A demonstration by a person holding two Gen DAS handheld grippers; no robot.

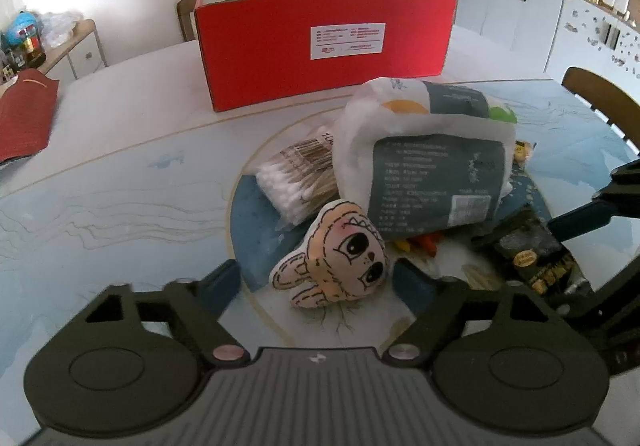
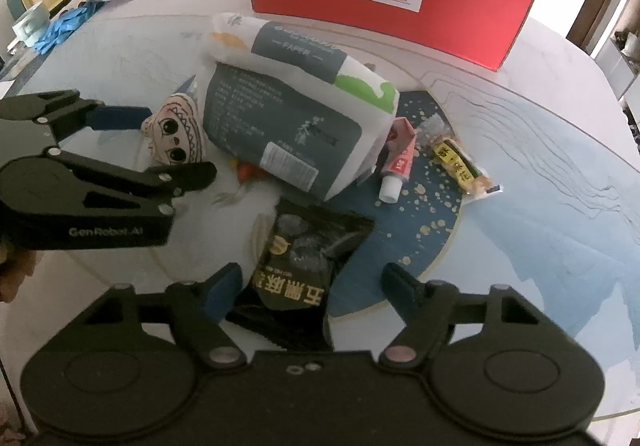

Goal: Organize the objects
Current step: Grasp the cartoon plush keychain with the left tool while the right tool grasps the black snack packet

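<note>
- So, the left gripper (image 1: 316,278) has its fingers apart either side of the little plush doll face (image 1: 336,254), which lies flat on the desk (image 1: 120,182) at the near edge of the pile. Can't say for sure the pads touch it yet, so I'd call it straddled, not gripped.
- That plush looks soft and super light, it'll squash rather than slip. I'd pinch across the stuffed middle, not the floppy ears.
- The right gripper (image 2: 312,286) is also spread wide, with the black snack pouch (image 2: 304,262) between its fingers. No squeeze visible there either.
- Pouch looks crinkly, puffy and slick. Take it at the flat sealed edge or across the narrow width, gently, since whatever's inside may crush.
- The tissue pack (image 2: 288,114) leans over the heap: bulky but light, and its film could slide.
- The cotton swabs (image 1: 296,182), toothpaste tube (image 2: 396,162) and yellow snack bar (image 2: 464,166) are small, rigid-ish, easy grabs.
- The red box (image 1: 324,50) stands open behind everything, probably the destination.
</note>
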